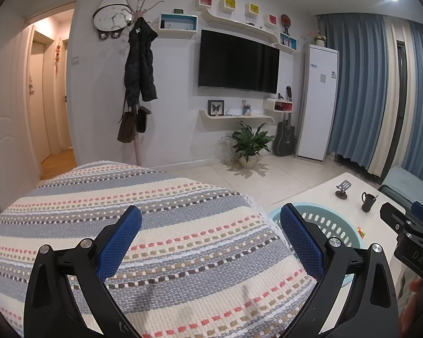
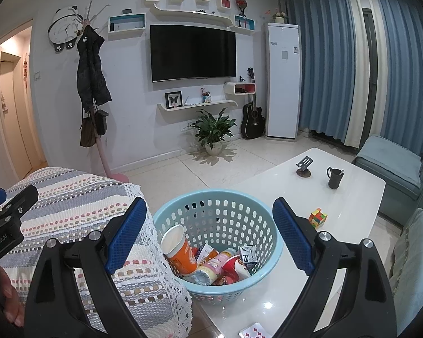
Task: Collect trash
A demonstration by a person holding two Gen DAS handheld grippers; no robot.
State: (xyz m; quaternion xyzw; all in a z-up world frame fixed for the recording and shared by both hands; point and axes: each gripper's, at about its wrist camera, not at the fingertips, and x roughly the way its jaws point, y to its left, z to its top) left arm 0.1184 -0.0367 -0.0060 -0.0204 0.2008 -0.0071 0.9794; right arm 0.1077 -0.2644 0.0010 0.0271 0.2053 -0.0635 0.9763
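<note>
Living room, evening light. White table [image 2: 349, 194] beside an armrest draped in a striped woven cover [image 2: 79, 197] with a lace edge.

Light blue perforated basket [image 2: 220, 214] stands on the near part of the table, its side touching the lace edge of the cover. Inside it, trash: an orange paper cup [image 2: 179, 249] leaning against the left wall, a red cup [image 2: 235, 266] on its side, a small white carton [image 2: 248, 255], a pink-labelled container [image 2: 215, 262] and other wrappers heaped at the bottom.

Right hand-held gripper [image 2: 210, 235]: blue-padded fingers spread wide, nothing between them, held above the near rim of the basket and angled slightly down toward it.

Left hand-held gripper [image 1: 211, 238]: also spread wide and empty, held over the striped cover, with the basket rim showing behind its right finger. Each gripper's black body shows at the edge of the other's view; they sit side by side, apart.

Elsewhere on the table: a colour cube [image 2: 318, 217] just right of the basket, a black mug [image 2: 334, 178] and a small stand [image 2: 304, 167] farther back, a playing card [image 2: 253, 331] at the near edge.

Wall-mounted television [image 2: 193, 52], potted plant [image 2: 213, 129] and guitar [image 2: 252, 118] against the far wall.
</note>
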